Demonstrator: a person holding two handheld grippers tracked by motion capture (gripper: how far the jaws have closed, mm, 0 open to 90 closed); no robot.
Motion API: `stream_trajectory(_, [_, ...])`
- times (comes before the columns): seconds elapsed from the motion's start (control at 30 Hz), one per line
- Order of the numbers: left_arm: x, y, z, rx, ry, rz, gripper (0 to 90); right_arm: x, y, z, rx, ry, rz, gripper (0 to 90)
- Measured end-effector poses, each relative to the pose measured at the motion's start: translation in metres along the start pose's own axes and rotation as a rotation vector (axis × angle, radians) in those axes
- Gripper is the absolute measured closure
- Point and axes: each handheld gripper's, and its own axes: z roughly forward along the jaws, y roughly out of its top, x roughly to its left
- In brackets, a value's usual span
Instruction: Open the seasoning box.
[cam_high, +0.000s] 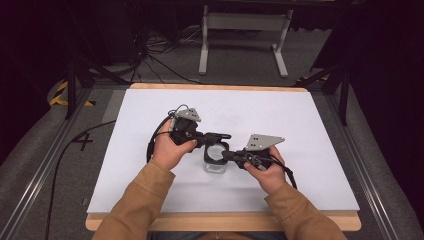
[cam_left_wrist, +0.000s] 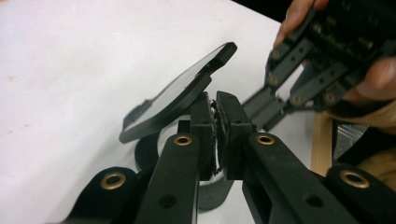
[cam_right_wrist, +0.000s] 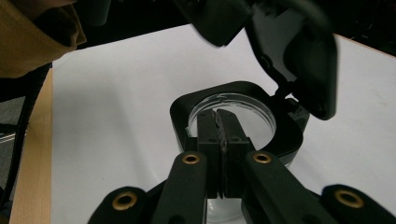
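Note:
A small clear container (cam_high: 215, 161) with a black square collar (cam_right_wrist: 187, 109) stands on the white table near the middle. Its hinged black-rimmed clear lid (cam_left_wrist: 180, 95) is tilted up; in the right gripper view the lid (cam_right_wrist: 303, 56) stands raised at the collar's far right corner. My left gripper (cam_high: 224, 136) reaches over the container from the left, pads pressed together, with the lid leaning against the outer side of one jaw (cam_left_wrist: 217, 135). My right gripper (cam_high: 228, 155) comes from the right, shut, its tips (cam_right_wrist: 219, 119) over the collar's near edge and the round opening.
The white table top (cam_high: 280, 115) has a wooden edge (cam_high: 225, 220) toward the person. A metal frame rail (cam_high: 350, 165) runs along the right side and another along the left. A cable (cam_high: 65, 150) trails off at the left.

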Motion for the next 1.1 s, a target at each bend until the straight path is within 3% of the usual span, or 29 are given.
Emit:
stream_trajectory(0.27, [0.014,0.007,0.003,-0.044,-0.008,-0.060,84.7,0.001,-0.002,0.001,0.001,0.007,0.011,89.7])
stream_trajectory(0.47, [0.020,0.012,0.005,-0.047,0.019,-0.062,84.9,0.002,-0.002,0.001,0.002,0.018,0.010,89.5])
stream_trajectory(0.7, [0.028,0.015,0.006,-0.070,0.036,-0.094,85.5,0.005,-0.003,0.004,0.008,0.043,-0.003,87.1])
stream_trajectory(1.1, [0.034,0.017,0.010,-0.090,0.075,-0.125,89.1,0.004,-0.005,0.004,0.006,0.045,-0.010,88.6])
